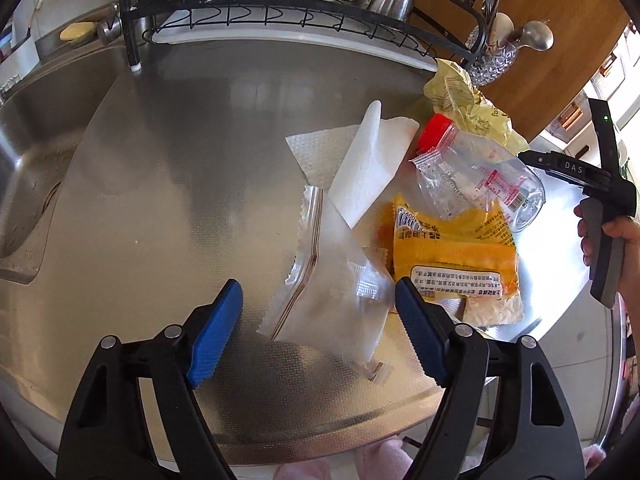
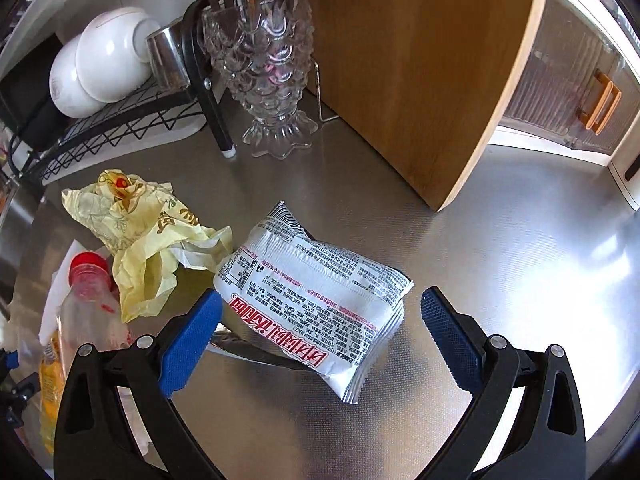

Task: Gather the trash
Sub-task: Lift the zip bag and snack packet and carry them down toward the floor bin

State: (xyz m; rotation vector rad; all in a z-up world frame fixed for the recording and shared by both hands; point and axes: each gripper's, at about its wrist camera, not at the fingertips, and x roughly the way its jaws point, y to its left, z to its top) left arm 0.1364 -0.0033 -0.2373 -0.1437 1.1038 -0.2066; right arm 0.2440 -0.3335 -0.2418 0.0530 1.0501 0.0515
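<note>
Between my left gripper's [image 1: 318,330] spread fingers lies a clear wrapper [image 1: 332,280]; my right gripper [image 2: 320,338], spread too, straddles a white packet [image 2: 316,292].

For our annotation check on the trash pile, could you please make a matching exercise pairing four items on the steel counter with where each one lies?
Items:
1. white printed snack packet
2. clear plastic bottle with red cap
3. crumpled yellow plastic bag
4. clear zip bag

Places:
A. between the left gripper's open fingers
B. lying on its side over the orange wrapper
C. between the right gripper's open fingers
D. near the glass fish-shaped utensil holder

Pairs: 1-C, 2-B, 3-D, 4-A
</note>
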